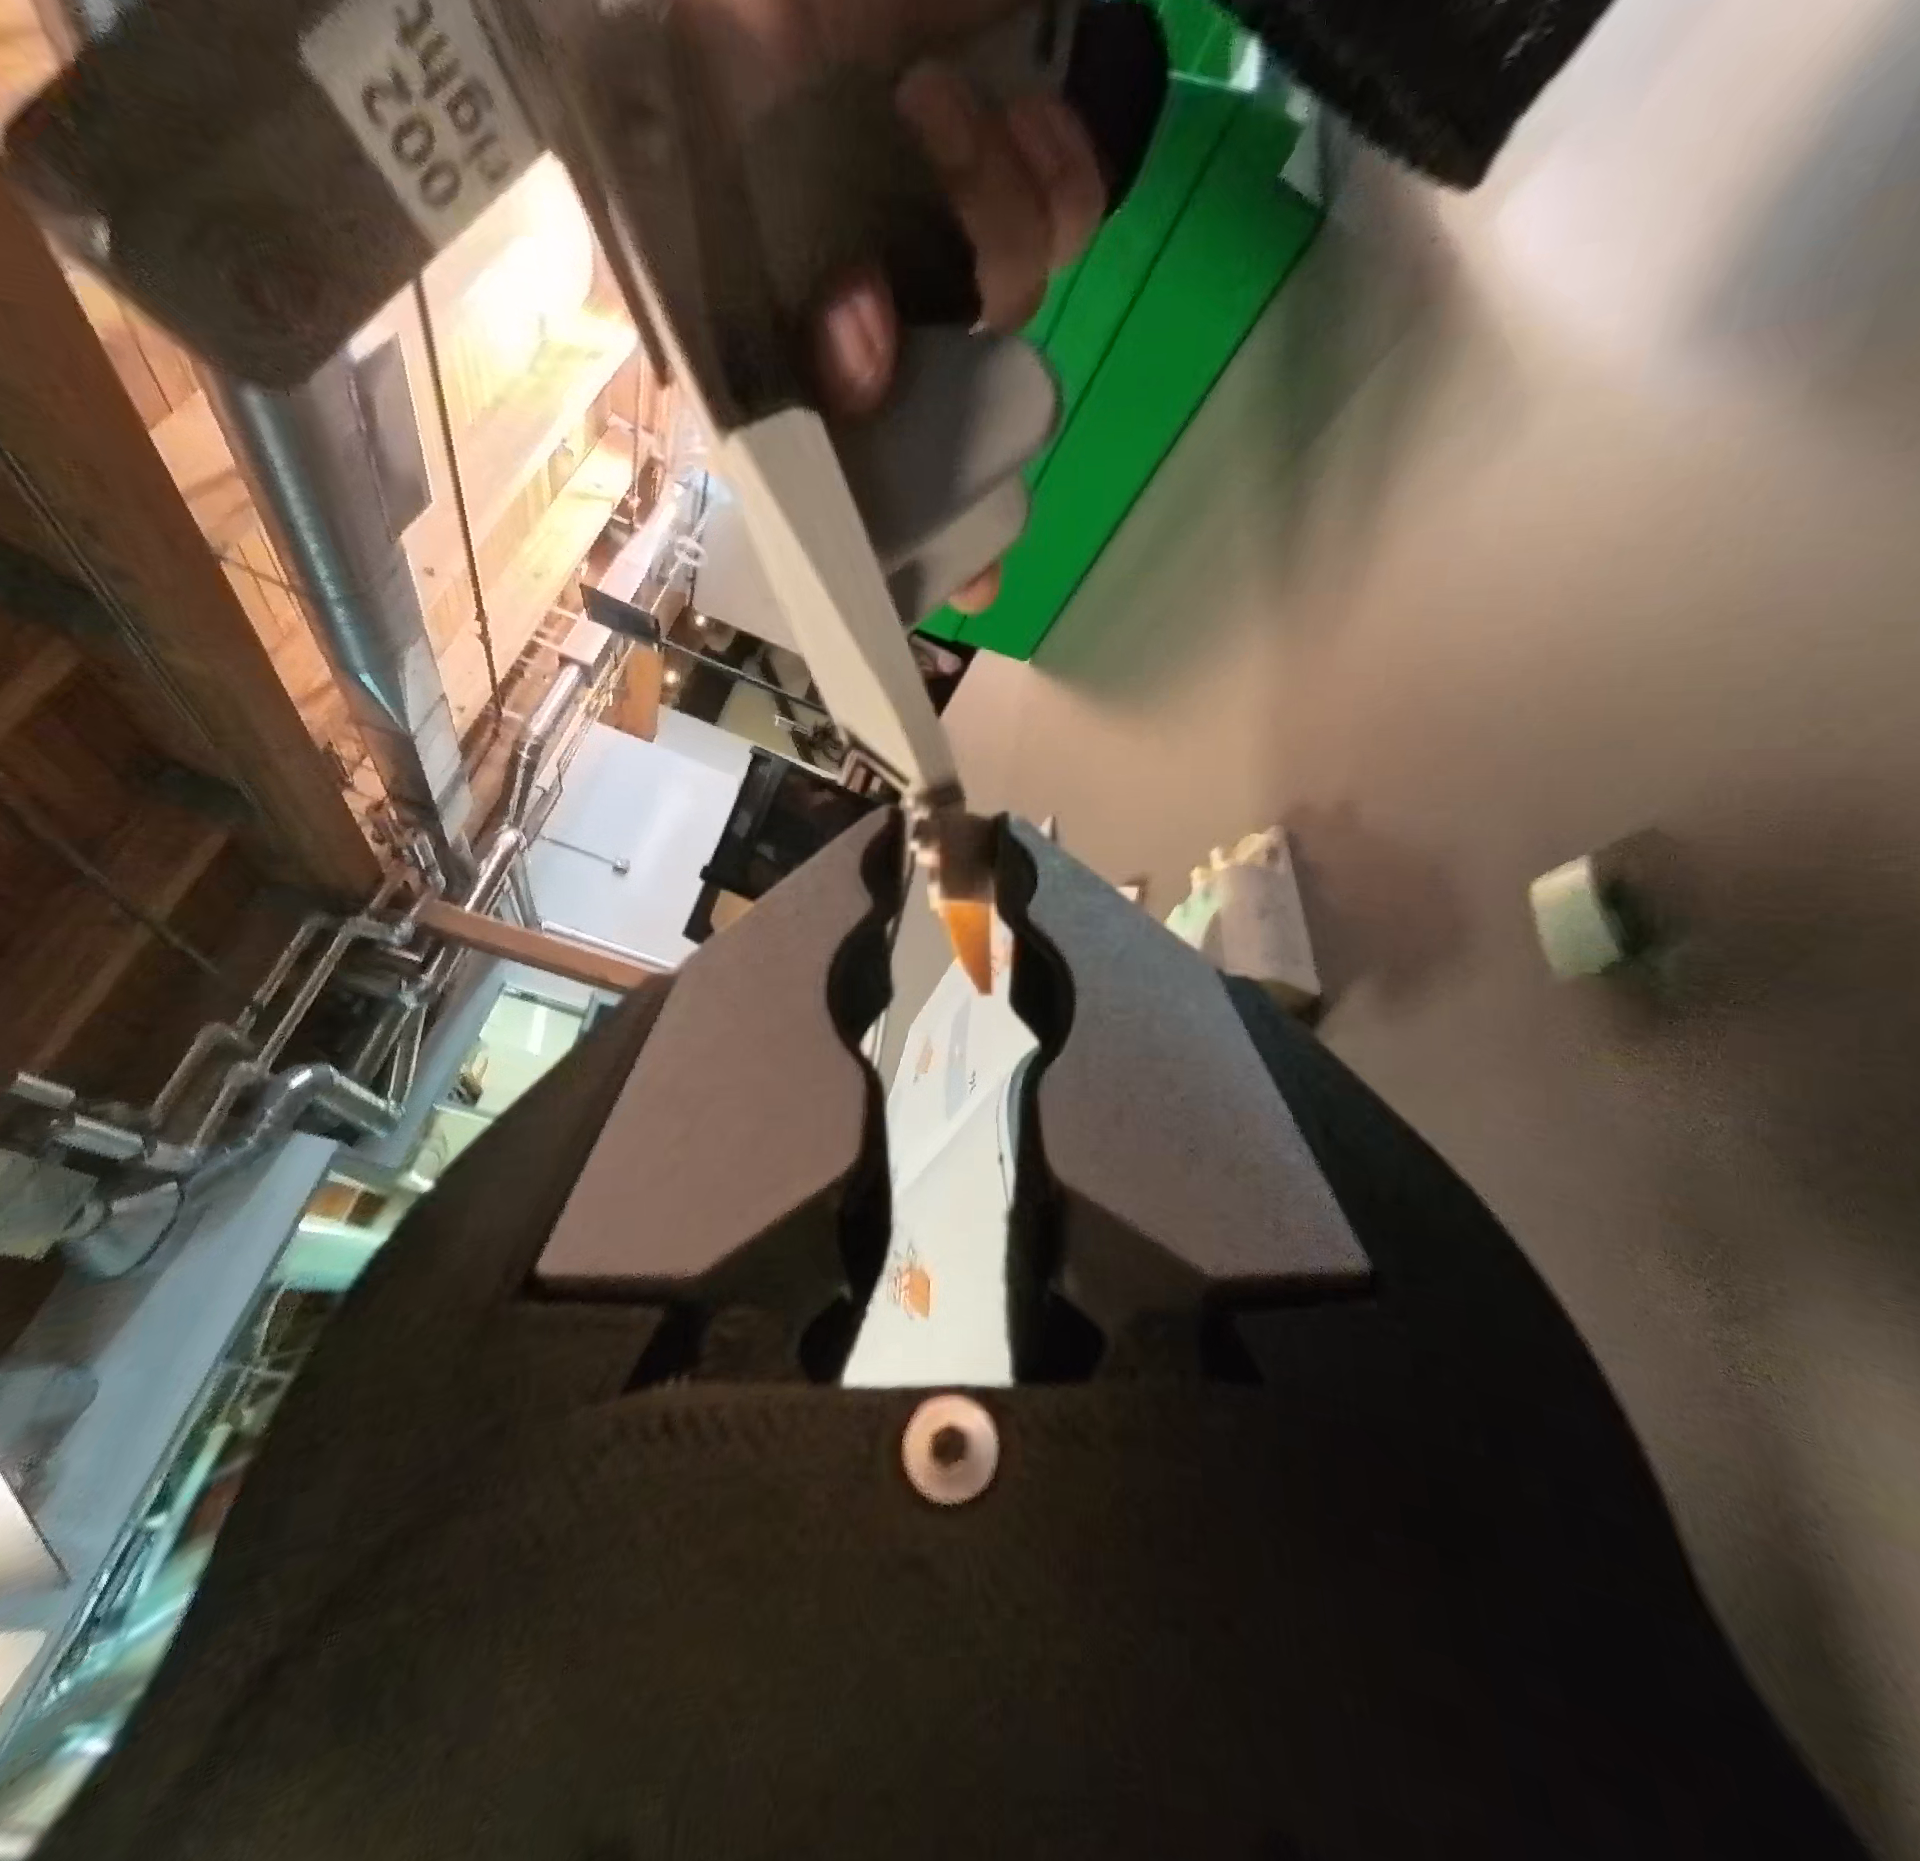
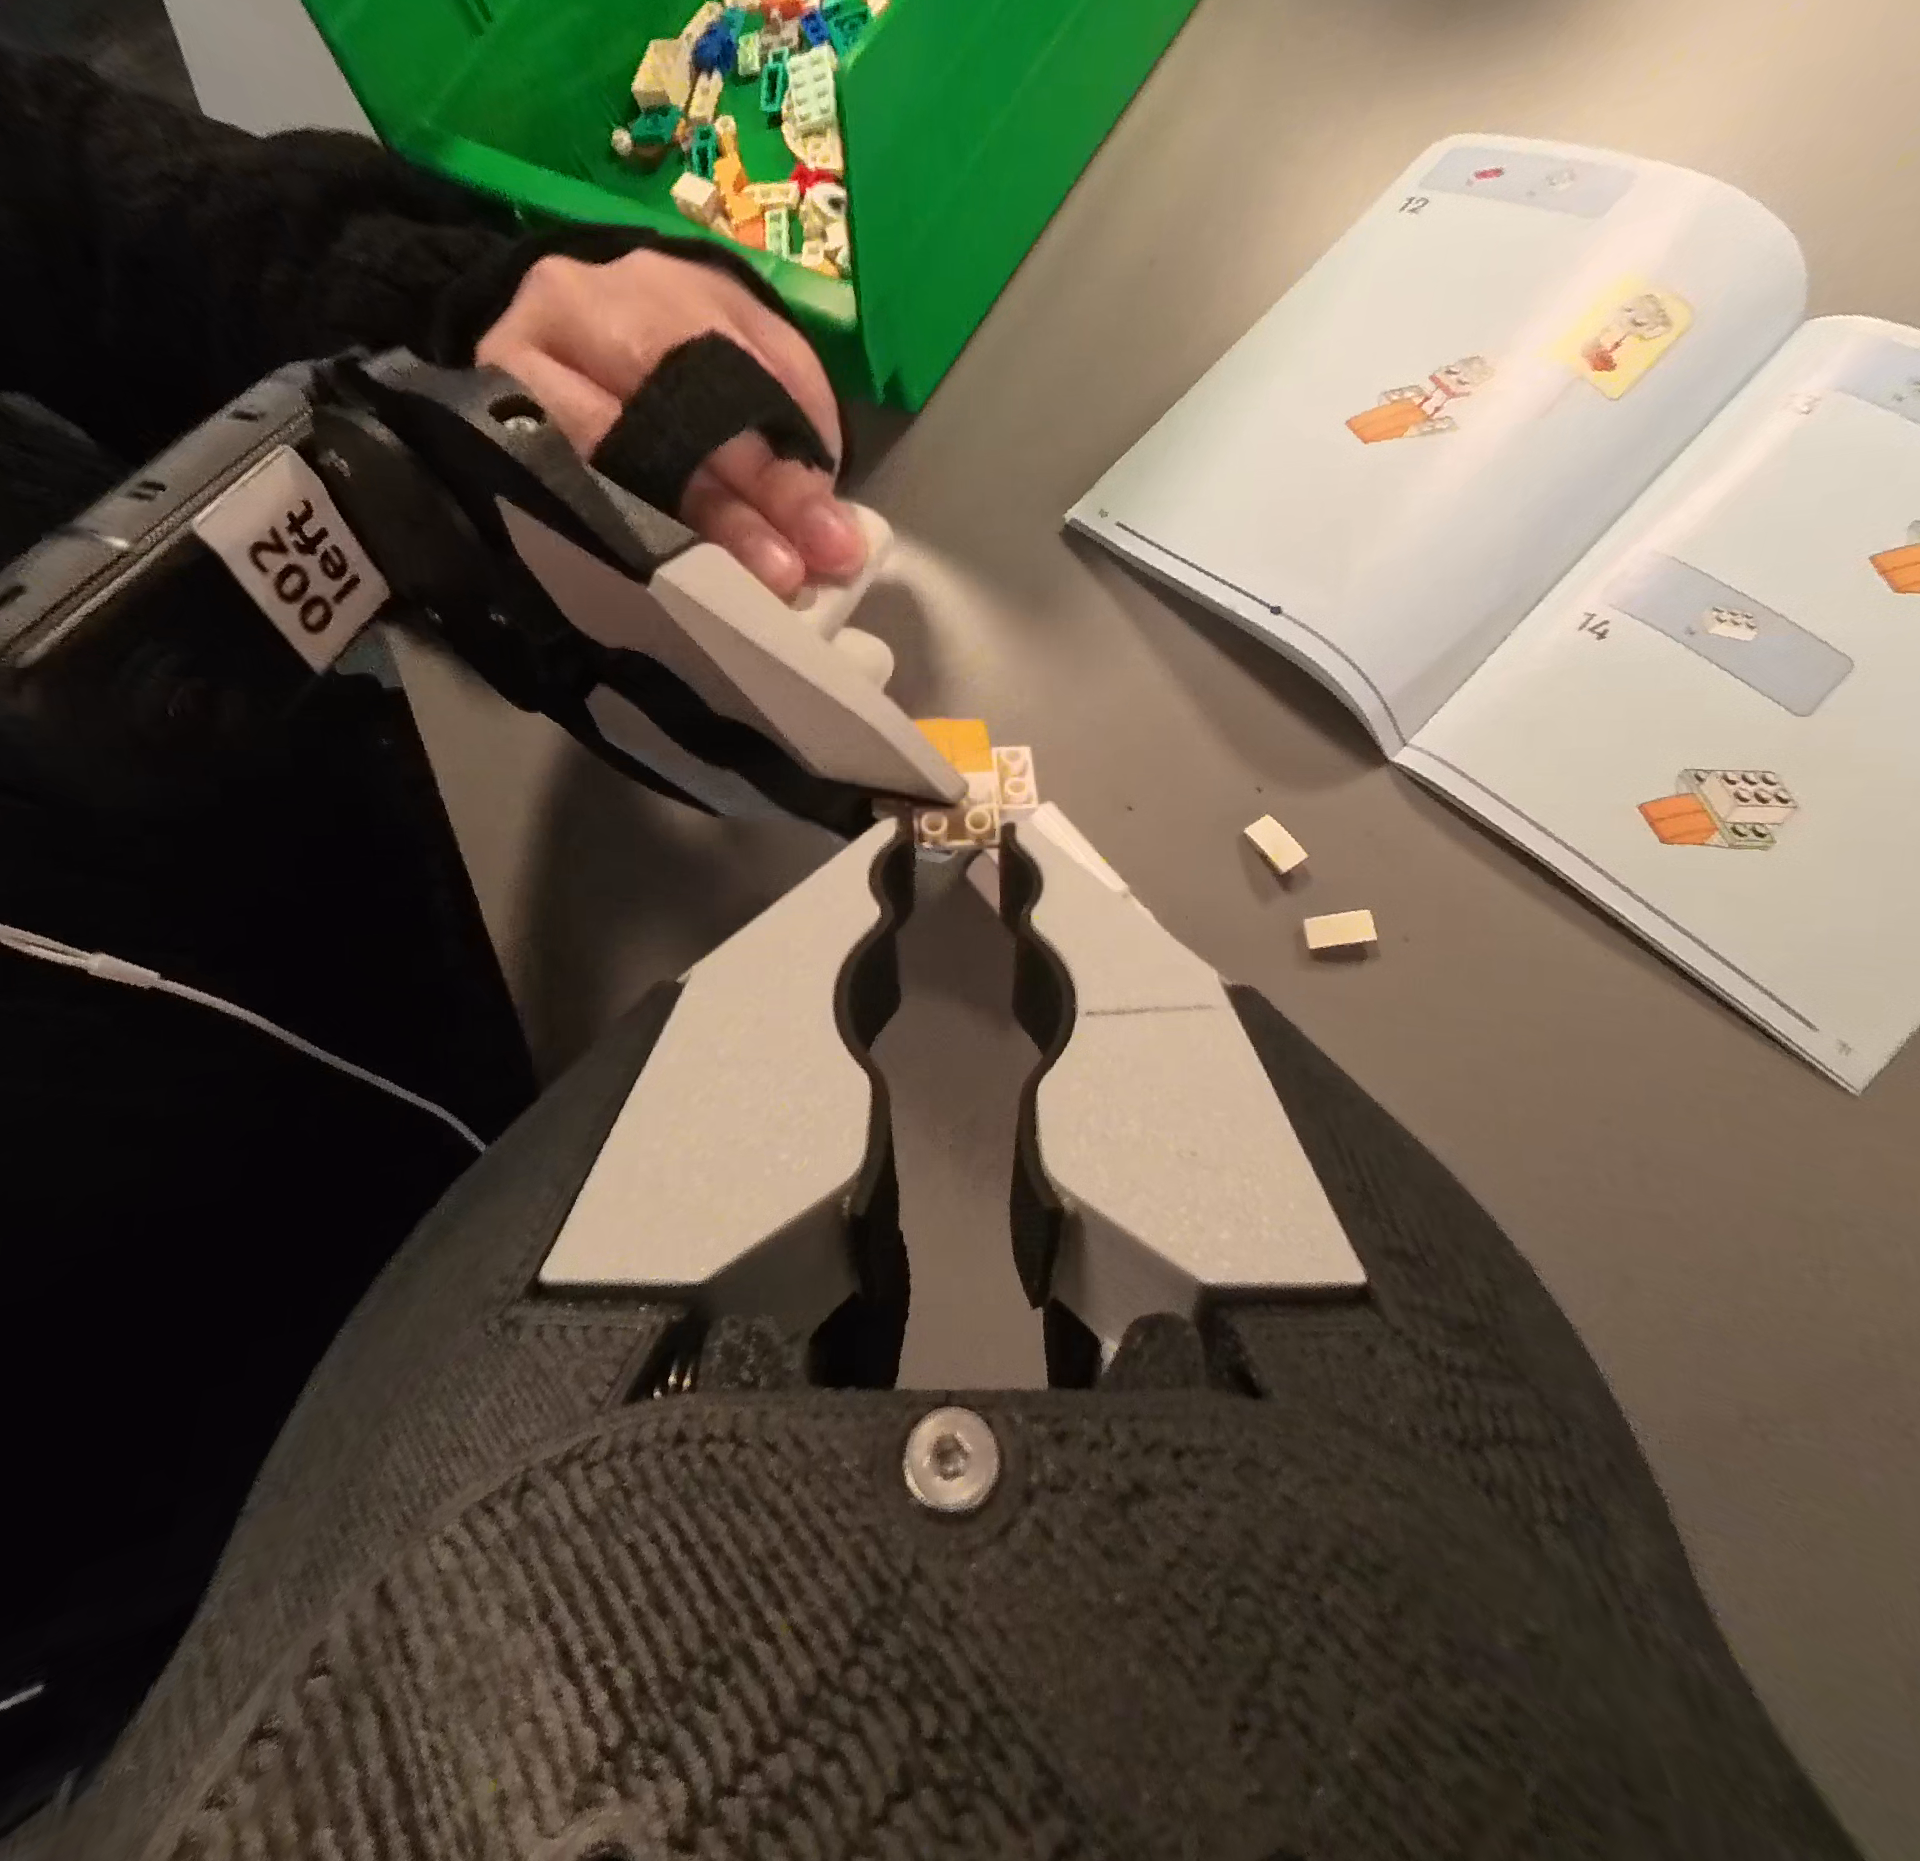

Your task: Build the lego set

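Observation:
A small lego build [image 2: 987,783] of white studded bricks with an orange piece [image 2: 951,739] is held above the grey table [image 2: 1351,1292]. My right gripper [image 2: 956,843] is shut on its near white brick [image 2: 956,824]. My left gripper [image 2: 925,795] comes in from the left and is shut on the same build from above. In the left wrist view, my left gripper [image 1: 943,840] is closed around the build, and the orange piece [image 1: 971,933] hangs between the fingers. The right gripper's tip [image 1: 935,785] meets it from the upper left.
A green bin [image 2: 499,66] with several loose bricks stands at the back. An open instruction booklet [image 2: 1455,440] lies to the right. Two small cream tiles [image 2: 1276,843] [image 2: 1340,928] lie on the table near it. A white brick [image 1: 1574,912] lies on the table. Left and right tips are no more than a few centimetres apart.

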The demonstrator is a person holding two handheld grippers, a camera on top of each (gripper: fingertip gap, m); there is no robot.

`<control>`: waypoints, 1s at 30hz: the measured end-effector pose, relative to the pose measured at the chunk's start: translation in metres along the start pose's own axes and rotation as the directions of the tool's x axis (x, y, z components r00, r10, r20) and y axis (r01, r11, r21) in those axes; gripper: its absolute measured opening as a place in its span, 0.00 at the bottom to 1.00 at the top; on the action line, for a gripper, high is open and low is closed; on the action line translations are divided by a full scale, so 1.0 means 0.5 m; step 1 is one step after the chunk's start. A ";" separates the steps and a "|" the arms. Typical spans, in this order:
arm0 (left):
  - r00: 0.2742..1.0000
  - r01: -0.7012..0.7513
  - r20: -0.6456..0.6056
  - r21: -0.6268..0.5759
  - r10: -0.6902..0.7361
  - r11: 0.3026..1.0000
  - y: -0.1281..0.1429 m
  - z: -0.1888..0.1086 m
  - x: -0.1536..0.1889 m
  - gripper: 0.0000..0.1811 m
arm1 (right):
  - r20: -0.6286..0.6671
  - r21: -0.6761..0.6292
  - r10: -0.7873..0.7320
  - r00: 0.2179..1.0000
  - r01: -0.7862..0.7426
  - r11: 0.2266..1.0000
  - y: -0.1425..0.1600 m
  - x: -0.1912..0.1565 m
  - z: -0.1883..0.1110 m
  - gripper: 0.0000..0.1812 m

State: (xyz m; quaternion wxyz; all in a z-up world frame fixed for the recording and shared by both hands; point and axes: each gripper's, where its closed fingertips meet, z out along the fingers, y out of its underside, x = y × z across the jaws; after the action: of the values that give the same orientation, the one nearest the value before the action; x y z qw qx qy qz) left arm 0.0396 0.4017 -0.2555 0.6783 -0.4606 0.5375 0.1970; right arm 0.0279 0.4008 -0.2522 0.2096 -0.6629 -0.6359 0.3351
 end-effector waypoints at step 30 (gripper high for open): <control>0.979 0.090 -0.163 -0.175 -0.119 0.980 0.057 -0.001 0.028 0.08 | 0.045 -0.048 0.040 0.998 -0.038 0.998 0.012 0.008 0.051 0.08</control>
State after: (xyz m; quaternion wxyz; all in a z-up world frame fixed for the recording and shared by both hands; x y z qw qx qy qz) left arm 0.0222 0.4121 -0.2800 0.5977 -0.5588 0.5509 0.1643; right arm 0.0140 0.4006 -0.2745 0.1726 -0.6719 -0.6353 0.3393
